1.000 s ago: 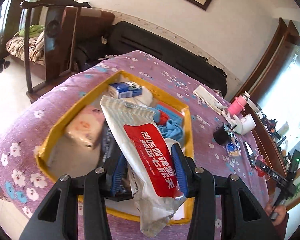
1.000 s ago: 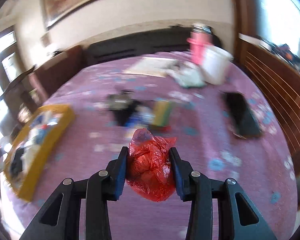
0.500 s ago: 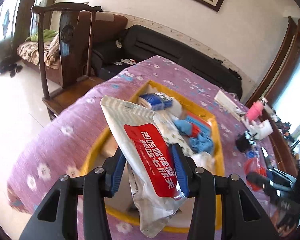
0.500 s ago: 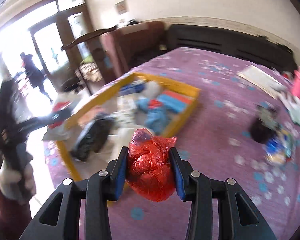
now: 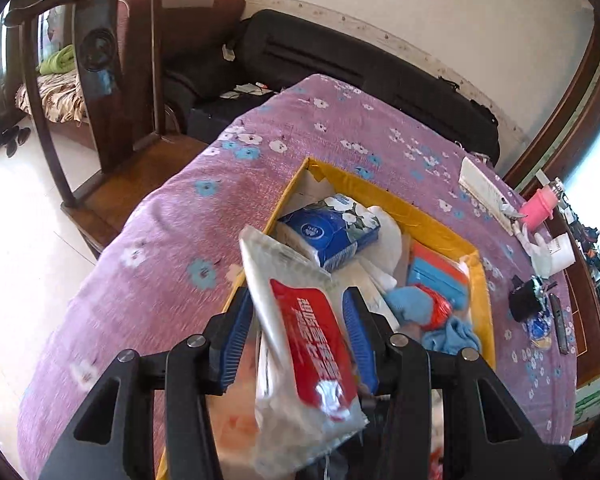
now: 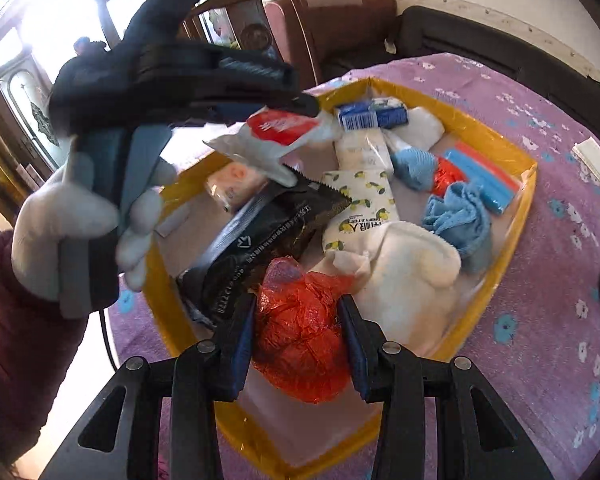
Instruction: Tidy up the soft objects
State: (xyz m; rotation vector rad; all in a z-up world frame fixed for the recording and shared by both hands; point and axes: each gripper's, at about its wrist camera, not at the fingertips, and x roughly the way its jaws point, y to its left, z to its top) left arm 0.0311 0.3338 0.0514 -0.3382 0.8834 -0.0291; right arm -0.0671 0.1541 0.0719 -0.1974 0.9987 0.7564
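Left gripper [image 5: 300,336] grips a wipes pack [image 5: 300,340] and right gripper [image 6: 298,334] a red bag [image 6: 300,336] (crumpled); both hang over the yellow tray [image 6: 526,184] at frame centre, likely for dropping in.

Cream wall [image 5: 480,20], pale tiled floor [image 5: 16,240], dark wooden armchair [image 5: 100,60], black sofa [image 5: 340,64], bright glazed doors [image 6: 40,40], purple floral cloth [image 5: 160,240] over bench.

Black tool [image 6: 298,320] with blue pads, grey-white glove [image 6: 72,232], maroon sleeve [image 6: 24,344]
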